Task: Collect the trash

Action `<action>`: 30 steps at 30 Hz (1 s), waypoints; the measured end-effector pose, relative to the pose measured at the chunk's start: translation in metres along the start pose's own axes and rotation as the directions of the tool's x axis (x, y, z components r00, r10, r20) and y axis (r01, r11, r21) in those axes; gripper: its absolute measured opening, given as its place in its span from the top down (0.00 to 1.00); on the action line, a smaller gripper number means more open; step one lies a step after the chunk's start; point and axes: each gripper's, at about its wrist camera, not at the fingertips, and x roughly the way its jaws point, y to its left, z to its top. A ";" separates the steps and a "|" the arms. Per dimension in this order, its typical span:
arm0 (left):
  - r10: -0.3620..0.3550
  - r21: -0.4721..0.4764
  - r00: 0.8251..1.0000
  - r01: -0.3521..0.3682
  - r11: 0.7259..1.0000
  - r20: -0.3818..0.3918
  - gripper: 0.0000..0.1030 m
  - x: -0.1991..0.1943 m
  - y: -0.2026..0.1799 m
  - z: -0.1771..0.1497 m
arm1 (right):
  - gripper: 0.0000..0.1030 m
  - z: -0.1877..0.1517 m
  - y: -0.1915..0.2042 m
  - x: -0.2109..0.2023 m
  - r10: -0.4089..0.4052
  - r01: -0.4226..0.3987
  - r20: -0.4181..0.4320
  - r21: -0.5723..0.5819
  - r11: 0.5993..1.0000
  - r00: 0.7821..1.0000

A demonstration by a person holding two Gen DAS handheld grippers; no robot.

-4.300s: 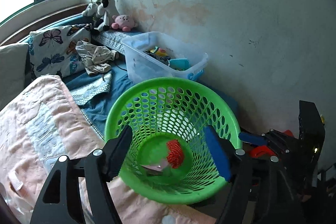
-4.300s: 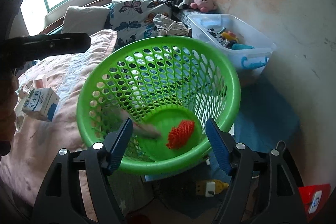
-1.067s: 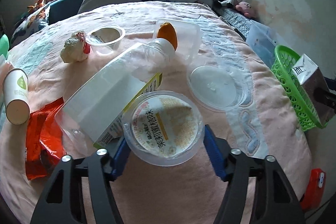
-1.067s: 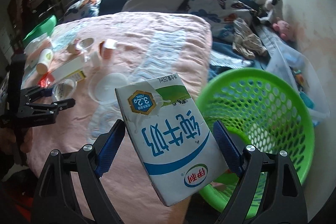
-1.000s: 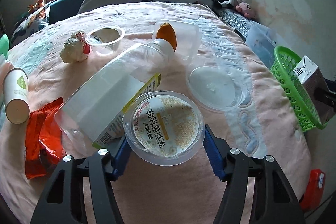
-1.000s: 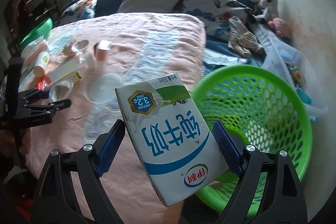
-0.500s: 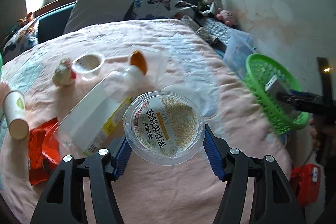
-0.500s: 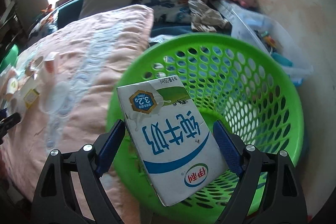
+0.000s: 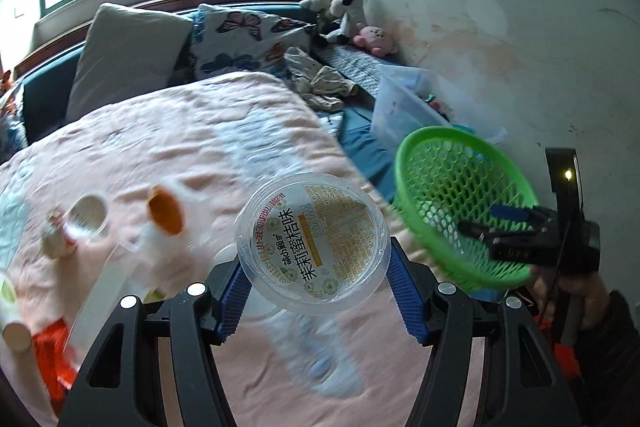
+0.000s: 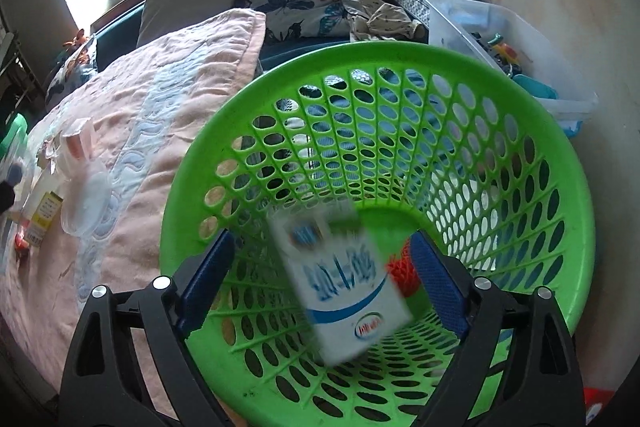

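My left gripper (image 9: 316, 291) is shut on a clear plastic cup (image 9: 312, 245) with a printed lid, held up above the pink blanket. The green mesh basket (image 9: 440, 155) stands to its right, past the bed's edge. In the right wrist view my right gripper (image 10: 320, 287) hangs over the basket (image 10: 560, 187) with its jaws opening. The white and blue milk carton (image 10: 340, 283) is blurred between the pads, loose and dropping inside. A red mesh scrap (image 10: 404, 275) lies on the basket's bottom. The right gripper (image 9: 500, 223) also shows at the basket's rim in the left wrist view.
On the blanket lie a clear bottle with an orange cap (image 9: 164, 215), a red wrapper (image 9: 52, 351), a paper cup (image 9: 14, 331) and a round clear lid (image 10: 86, 203). A clear storage bin (image 10: 500, 39) sits behind the basket by the wall. Pillows (image 9: 128, 55) and plush toys (image 9: 344, 11) line the bed's head.
The left gripper rose off the bed with the cup and swung toward the basket. The right gripper moved over the basket and let go of the milk carton, which now falls in.
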 end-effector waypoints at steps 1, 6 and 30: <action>-0.013 0.006 1.000 0.013 1.000 -0.002 0.40 0.004 -0.005 0.005 | 0.14 -0.001 -0.001 -0.004 -0.003 0.003 0.009 -0.002 1.000 1.000; -0.070 0.051 0.997 0.071 0.996 -0.029 0.40 0.024 -0.036 0.024 | 0.14 -0.010 -0.009 -0.026 -0.010 0.010 0.048 0.002 1.000 0.999; -0.139 0.191 0.979 0.166 0.967 -0.148 0.21 0.095 -0.141 0.033 | 0.14 -0.066 -0.027 -0.080 -0.062 0.061 0.098 0.014 0.998 0.993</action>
